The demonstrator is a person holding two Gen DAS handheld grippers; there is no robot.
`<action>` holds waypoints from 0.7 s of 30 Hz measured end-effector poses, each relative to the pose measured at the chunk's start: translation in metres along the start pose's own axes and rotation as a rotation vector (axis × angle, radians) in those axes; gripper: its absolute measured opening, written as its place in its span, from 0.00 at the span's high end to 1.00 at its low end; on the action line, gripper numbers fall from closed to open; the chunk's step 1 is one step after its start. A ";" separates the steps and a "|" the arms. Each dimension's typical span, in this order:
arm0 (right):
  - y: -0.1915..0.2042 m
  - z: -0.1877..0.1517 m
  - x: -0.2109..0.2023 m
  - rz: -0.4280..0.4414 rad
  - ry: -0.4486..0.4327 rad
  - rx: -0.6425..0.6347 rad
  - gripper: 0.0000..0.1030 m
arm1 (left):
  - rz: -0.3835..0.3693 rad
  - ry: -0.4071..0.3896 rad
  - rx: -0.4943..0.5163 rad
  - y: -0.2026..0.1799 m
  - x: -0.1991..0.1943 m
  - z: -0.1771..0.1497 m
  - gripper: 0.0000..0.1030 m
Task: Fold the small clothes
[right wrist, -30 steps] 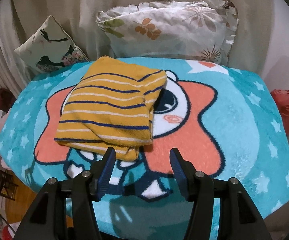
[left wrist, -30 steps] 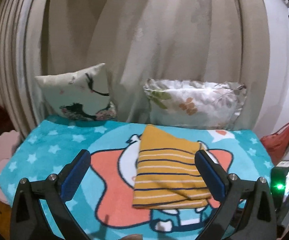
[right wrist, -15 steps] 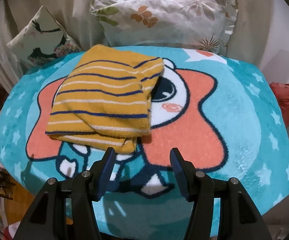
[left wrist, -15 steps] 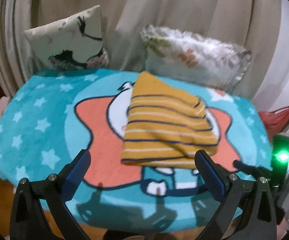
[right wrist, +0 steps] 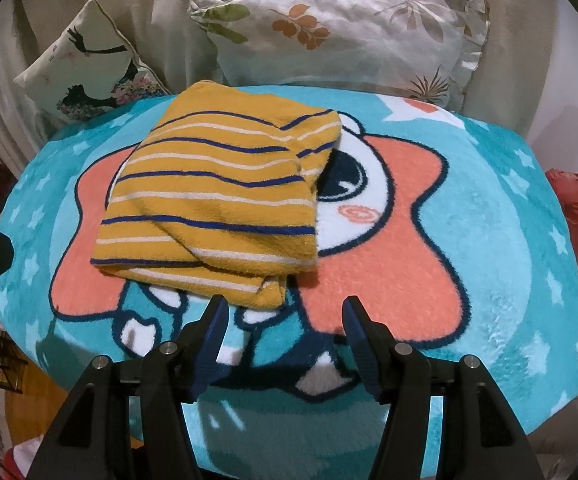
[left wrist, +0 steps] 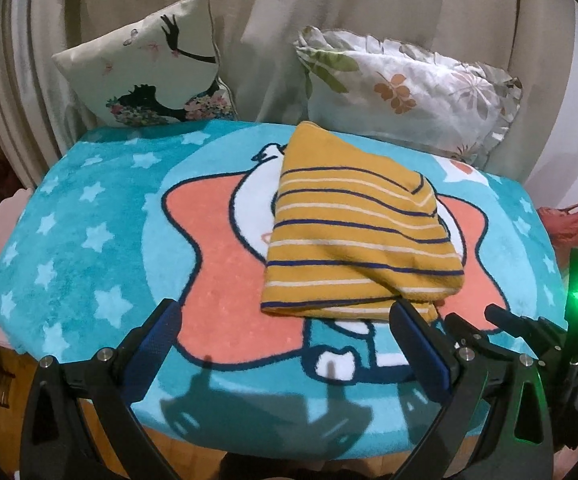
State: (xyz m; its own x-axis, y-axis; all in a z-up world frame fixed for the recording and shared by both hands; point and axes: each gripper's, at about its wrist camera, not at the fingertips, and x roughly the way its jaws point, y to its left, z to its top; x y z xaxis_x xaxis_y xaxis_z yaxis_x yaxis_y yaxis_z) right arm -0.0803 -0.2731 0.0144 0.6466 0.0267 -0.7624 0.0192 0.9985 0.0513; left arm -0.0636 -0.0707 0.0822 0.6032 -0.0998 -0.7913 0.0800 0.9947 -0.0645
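1. Right now a folded yellow striped garment (right wrist: 217,196) is lying on the turquoise cartoon blanket (right wrist: 509,240) — near its middle, in front of two pillows (right wrist: 341,28).
2. Fingers of the left gripper (left wrist: 285,328) are standing wide apart, holding nothing, just short of the garment's near edge.
3. Fingers of the right gripper (right wrist: 285,320) are opening — nothing between them, the garment's near corner lying just ahead.

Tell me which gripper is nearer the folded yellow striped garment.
Right, narrowly. The right gripper hangs open just short of the yellow striped garment's near corner. The left gripper is also open at the near edge, its jaws spread wider than the cloth; neither touches it.
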 end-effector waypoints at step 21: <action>-0.010 -0.003 0.021 -0.011 0.059 -0.029 0.36 | 0.110 0.132 -0.022 0.001 0.051 -0.015 0.00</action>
State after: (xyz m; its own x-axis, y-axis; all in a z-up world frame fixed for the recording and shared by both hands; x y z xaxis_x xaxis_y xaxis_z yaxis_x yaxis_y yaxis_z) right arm -0.0692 -0.2819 -0.0040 0.6000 0.0180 -0.7998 0.0034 0.9997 0.0250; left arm -0.0442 -0.0747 0.0327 0.4982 0.0128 -0.8670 0.0007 0.9999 0.0151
